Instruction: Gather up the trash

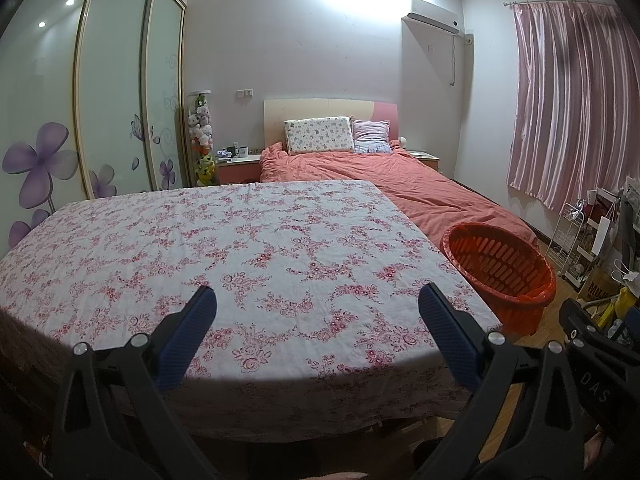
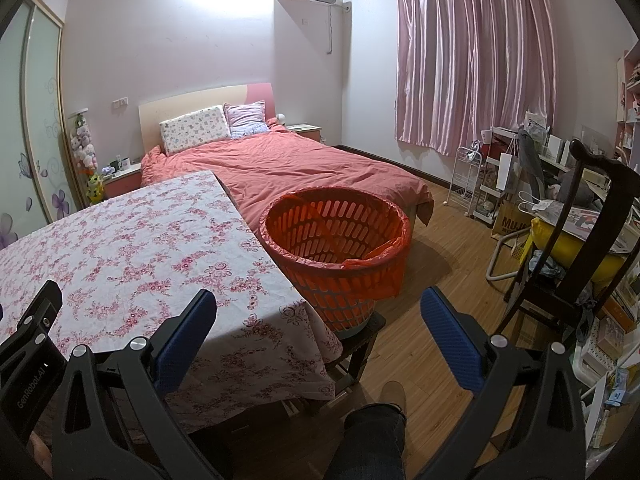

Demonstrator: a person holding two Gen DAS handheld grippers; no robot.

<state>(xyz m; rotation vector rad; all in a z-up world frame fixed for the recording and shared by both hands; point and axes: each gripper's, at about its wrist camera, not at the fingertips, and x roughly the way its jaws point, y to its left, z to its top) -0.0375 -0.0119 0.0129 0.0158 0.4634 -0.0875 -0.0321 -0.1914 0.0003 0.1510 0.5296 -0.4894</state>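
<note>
Left gripper (image 1: 316, 312): I see both blue-padded fingers spread wide apart, nothing between them, held above the near edge of the desk (image 1: 224, 240). The desk carries a white cloth with a pink floral print.

Right gripper (image 2: 318, 314): fingers likewise wide apart and holding nothing. It sits off the desk's right corner, over the wooden floor (image 2: 440, 280). The left gripper's black body shows at the lower left edge of the right wrist view.

No loose trash item is visible to me in either view.

Trash basket (image 2: 340, 248): orange, slotted plastic, lined with an orange bag folded over the rim. It stands on a low dark stool (image 2: 360, 340) just beside the desk's right edge. Its inside, as far as I can see, shows only the liner.

Beyond: bed (image 2: 300, 164) with a salmon cover and two pillows, nightstand (image 1: 238, 166) to its left, pink curtain (image 2: 476, 52) on the right wall, cluttered chair (image 2: 592, 232) at far right.
</note>
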